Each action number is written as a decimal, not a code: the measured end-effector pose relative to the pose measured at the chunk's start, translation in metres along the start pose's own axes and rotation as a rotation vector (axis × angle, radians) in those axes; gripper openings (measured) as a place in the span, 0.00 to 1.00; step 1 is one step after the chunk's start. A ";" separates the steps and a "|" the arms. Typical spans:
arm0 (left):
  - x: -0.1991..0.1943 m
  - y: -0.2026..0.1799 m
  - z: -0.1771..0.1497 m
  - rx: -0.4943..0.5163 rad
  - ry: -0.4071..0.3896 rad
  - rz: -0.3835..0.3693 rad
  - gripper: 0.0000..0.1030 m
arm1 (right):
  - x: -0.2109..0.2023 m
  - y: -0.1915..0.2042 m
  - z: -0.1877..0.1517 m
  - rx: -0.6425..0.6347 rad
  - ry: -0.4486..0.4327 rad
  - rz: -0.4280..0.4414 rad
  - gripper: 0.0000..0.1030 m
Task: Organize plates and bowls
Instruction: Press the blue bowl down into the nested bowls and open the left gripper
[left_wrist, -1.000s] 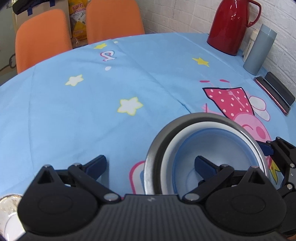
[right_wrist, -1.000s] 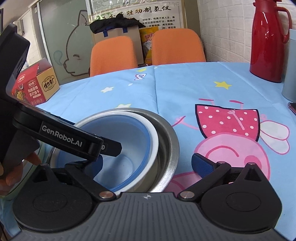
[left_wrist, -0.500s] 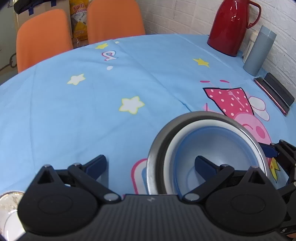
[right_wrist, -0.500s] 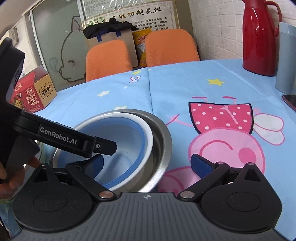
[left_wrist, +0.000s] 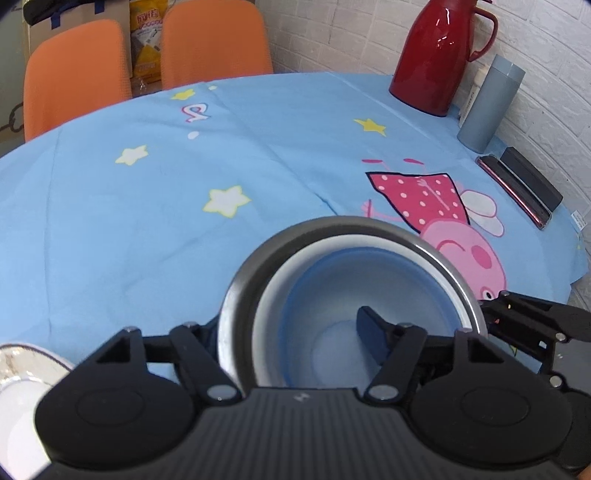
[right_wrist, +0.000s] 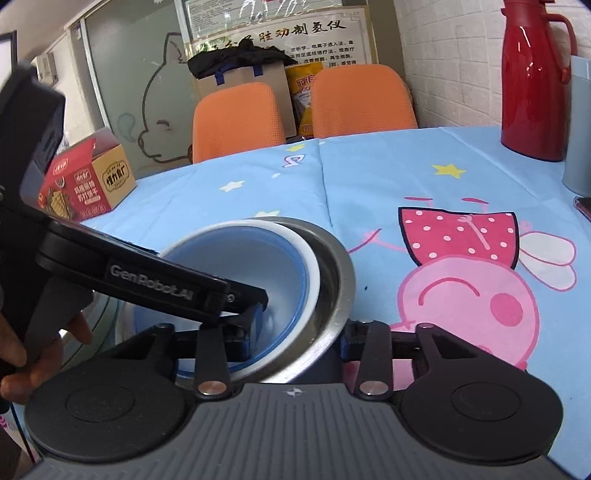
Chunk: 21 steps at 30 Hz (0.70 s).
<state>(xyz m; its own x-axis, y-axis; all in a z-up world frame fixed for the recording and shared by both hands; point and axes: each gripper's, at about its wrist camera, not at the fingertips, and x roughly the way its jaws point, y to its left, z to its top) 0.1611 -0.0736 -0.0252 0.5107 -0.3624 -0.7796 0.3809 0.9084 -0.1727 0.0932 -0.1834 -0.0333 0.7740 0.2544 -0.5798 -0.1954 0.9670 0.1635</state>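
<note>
A steel bowl (left_wrist: 240, 288) (right_wrist: 338, 273) holds a white bowl (left_wrist: 273, 280) (right_wrist: 310, 258) with a blue bowl (left_wrist: 332, 295) (right_wrist: 236, 258) nested inside. The stack sits tilted on the blue tablecloth. My left gripper (left_wrist: 291, 328) is shut on the stack's near rim, one finger inside the blue bowl, the other outside the steel wall. My right gripper (right_wrist: 295, 332) is shut on the opposite rim in the same way.
A red thermos (left_wrist: 439, 55) (right_wrist: 535, 81), grey tumbler (left_wrist: 487, 103), and a phone with a black case (left_wrist: 517, 188) stand at the far right. A shiny plate (left_wrist: 22, 369) lies at the left. A red snack box (right_wrist: 85, 184) and two orange chairs (left_wrist: 74, 70) are beyond.
Both grippers have closed from open onto the rim of the bowl stack, one from each side. The stack has tipped and shifted slightly.
</note>
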 end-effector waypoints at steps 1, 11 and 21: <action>-0.001 -0.001 0.000 -0.014 -0.003 -0.011 0.67 | -0.003 0.002 0.001 -0.011 -0.007 -0.019 0.64; -0.047 0.002 -0.006 -0.092 -0.096 -0.046 0.67 | -0.035 0.025 0.017 -0.075 -0.080 -0.062 0.64; -0.131 0.092 -0.048 -0.212 -0.157 0.191 0.67 | -0.009 0.126 0.026 -0.220 -0.107 0.174 0.65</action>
<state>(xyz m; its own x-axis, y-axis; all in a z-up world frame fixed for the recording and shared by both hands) 0.0922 0.0675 0.0315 0.6766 -0.1944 -0.7102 0.1066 0.9802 -0.1668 0.0776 -0.0643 0.0135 0.7741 0.4252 -0.4689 -0.4477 0.8915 0.0694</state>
